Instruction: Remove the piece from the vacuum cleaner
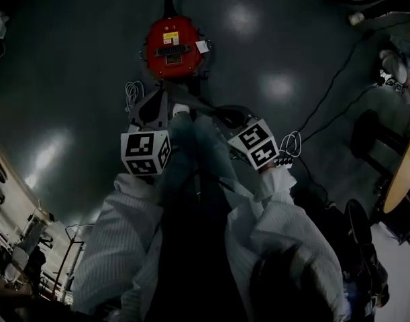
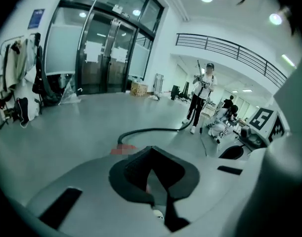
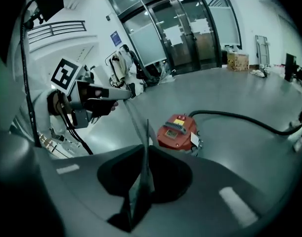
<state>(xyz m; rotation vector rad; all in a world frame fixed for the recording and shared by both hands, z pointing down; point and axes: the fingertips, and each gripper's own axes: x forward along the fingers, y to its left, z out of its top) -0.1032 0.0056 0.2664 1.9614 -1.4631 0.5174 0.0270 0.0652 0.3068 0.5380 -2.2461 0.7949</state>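
Observation:
The red vacuum cleaner (image 1: 172,45) stands on the dark floor ahead of me, also in the right gripper view (image 3: 178,131). A thin, flat grey piece (image 1: 191,138) hangs between my two grippers, clear of the vacuum. My right gripper (image 3: 143,174) is shut on its lower edge, and the piece (image 3: 145,147) runs edge-on up to the left gripper (image 3: 118,95). In the head view the left gripper (image 1: 170,111) and right gripper (image 1: 221,117) sit close together just short of the vacuum. The left gripper's own view shows its jaws (image 2: 155,181) closed together on the piece's end.
A black hose (image 3: 249,122) leads from the vacuum across the floor. Coiled cables (image 1: 132,92) lie left of the vacuum. A stool (image 1: 369,133) and a round table edge (image 1: 406,173) stand at the right. A person (image 2: 200,100) stands farther off; glass doors (image 3: 190,28) lie beyond.

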